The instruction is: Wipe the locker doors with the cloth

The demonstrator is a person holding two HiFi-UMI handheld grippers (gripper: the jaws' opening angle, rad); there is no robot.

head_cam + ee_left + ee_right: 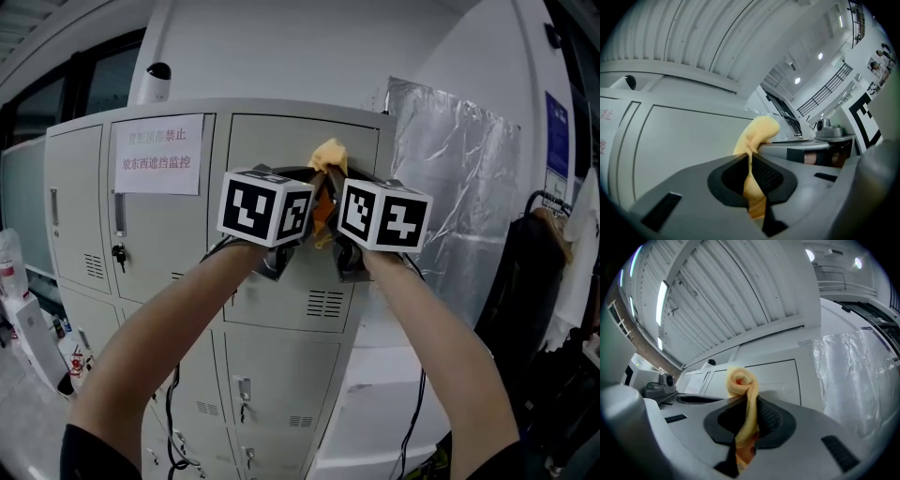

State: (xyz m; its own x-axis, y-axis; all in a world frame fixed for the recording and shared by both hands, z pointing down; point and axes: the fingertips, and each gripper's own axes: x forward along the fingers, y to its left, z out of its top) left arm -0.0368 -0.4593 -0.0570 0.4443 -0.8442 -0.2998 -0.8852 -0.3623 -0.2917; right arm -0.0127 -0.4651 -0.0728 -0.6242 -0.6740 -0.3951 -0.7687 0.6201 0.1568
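A yellow cloth (328, 157) is held up between both grippers in front of the grey locker doors (281, 141), near the top right door. My left gripper (298, 192) is shut on one part of the cloth (757, 136), which bulges out above its jaws. Close beside it, my right gripper (330, 202) is shut on another part, and the cloth (743, 383) curls into a roll above those jaws. In the head view the marker cubes hide the jaws themselves. Whether the cloth touches the door cannot be told.
A paper notice (157, 154) is stuck on the door to the left. A key hangs in a lock (118, 252). Silver plastic sheeting (469, 178) hangs right of the lockers. A dark coat (525, 281) hangs at far right. Bottles (66, 356) stand low left.
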